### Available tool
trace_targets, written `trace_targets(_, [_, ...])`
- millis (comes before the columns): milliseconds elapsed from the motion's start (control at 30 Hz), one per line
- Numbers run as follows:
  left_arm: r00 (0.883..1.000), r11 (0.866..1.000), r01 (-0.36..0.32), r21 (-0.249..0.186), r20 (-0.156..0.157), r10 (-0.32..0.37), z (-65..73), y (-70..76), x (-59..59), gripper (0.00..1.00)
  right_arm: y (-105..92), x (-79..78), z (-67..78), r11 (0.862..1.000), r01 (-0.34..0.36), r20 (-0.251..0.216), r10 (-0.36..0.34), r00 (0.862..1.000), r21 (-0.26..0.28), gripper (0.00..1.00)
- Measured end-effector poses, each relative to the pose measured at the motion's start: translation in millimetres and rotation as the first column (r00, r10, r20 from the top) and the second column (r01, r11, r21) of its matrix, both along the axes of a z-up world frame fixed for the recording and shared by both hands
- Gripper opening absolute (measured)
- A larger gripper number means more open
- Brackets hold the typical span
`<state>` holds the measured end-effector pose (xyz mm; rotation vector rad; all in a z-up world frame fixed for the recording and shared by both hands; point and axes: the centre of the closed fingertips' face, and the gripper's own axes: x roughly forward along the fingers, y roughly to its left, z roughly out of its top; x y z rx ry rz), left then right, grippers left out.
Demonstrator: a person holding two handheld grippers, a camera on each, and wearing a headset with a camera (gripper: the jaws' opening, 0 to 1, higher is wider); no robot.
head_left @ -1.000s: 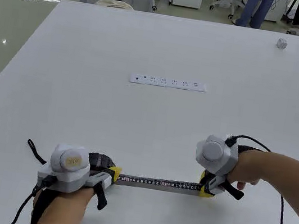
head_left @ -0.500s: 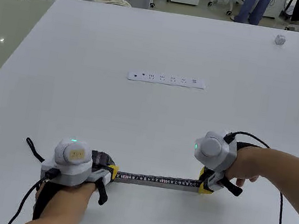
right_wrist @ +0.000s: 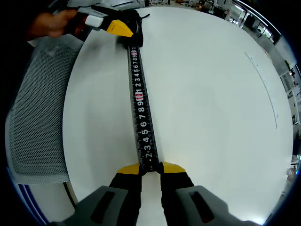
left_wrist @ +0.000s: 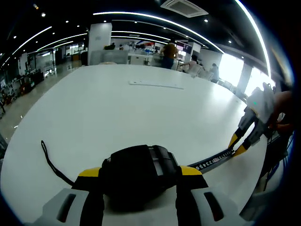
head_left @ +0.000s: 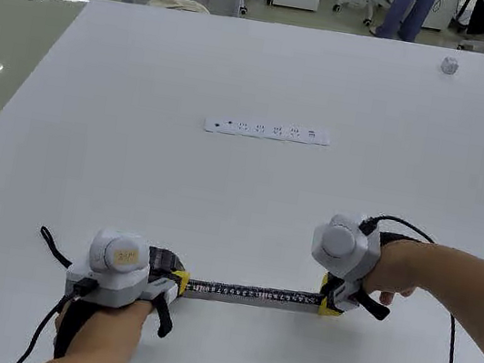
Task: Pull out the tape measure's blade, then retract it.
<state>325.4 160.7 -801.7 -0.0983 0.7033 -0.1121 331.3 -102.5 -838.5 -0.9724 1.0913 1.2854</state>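
Observation:
My left gripper (head_left: 173,279) is shut on the black tape measure case (left_wrist: 138,174) near the table's front edge; the case (head_left: 165,262) shows behind its jaws in the head view. From the case a dark blade (head_left: 252,292) with white numbers lies flat on the table toward the right. My right gripper (head_left: 329,307) is shut on the blade's end (right_wrist: 149,165), its yellow-tipped jaws pinching it. In the right gripper view the blade (right_wrist: 139,99) runs straight up to the case (right_wrist: 131,21), with about fifteen centimetres showing. A black wrist strap (left_wrist: 51,162) trails from the case.
A white power strip (head_left: 267,130) lies in the middle of the white table (head_left: 140,128). A small grey object (head_left: 448,64) sits at the far right. A grey mesh chair back (right_wrist: 35,108) stands beside the table's near edge. People stand beyond the far side.
The right gripper has drifted slightly left toward the case, so the exposed blade is a little shorter. Both grippers keep their hold. The head camera has shifted a little.

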Motion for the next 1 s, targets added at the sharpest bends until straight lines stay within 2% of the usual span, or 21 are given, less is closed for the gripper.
trace_targets(300, [1.000,1.000,0.006,-0.011,0.010,-0.006,0.1,0.3,0.4,0.58,1.5,-0.3,0.1,1.000,0.020,0.005,-0.020,1.000,0.018,0.14])
trace_targets(1000, [1.000,1.000,0.023,-0.020,-0.010,-0.023,-1.3,0.4,0.5,0.57,7.3,-1.6,0.1,1.000,0.025,0.003,-0.025,1.000,0.018,0.14])
